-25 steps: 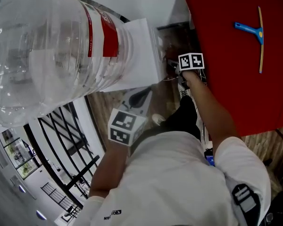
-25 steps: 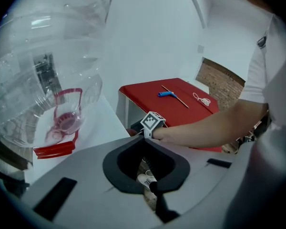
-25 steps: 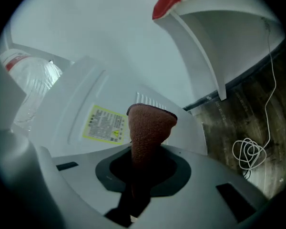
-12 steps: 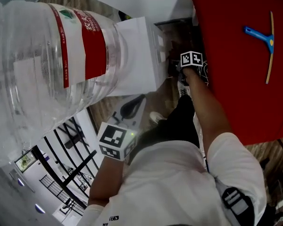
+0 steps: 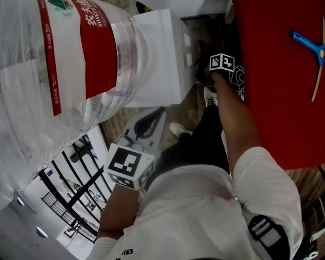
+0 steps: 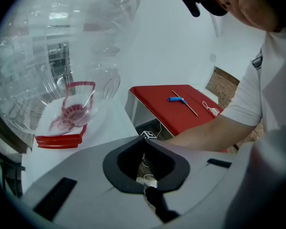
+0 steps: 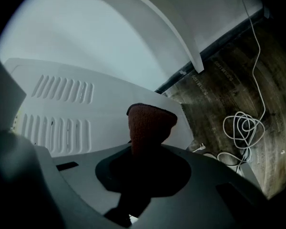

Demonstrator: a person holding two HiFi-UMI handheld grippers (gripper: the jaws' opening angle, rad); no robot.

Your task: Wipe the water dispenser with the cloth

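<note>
The white water dispenser (image 5: 158, 58) carries a big clear bottle (image 5: 49, 80) with a red label. My right gripper (image 5: 210, 76) is low down beside the dispenser's side, and in the head view its marker cube hides the jaws. In the right gripper view the right gripper (image 7: 150, 112) is shut on a dark red-brown cloth (image 7: 150, 124), which is up against the dispenser's vented white panel (image 7: 62, 113). My left gripper (image 5: 150, 122) hangs back near my body. The left gripper (image 6: 145, 140) is shut with nothing in it, and the bottle (image 6: 62, 51) is to its upper left.
A red table (image 5: 281, 75) stands right of the dispenser with a blue squeegee (image 5: 313, 53) on it. A coiled white cable (image 7: 243, 128) lies on the wooden floor (image 7: 229, 85) by the wall. My legs and shoes (image 5: 176, 129) are below.
The head view has shifted, so the bottle fills more of the left. My left gripper has drifted down and left. The right gripper stays at the dispenser's side with the cloth.
</note>
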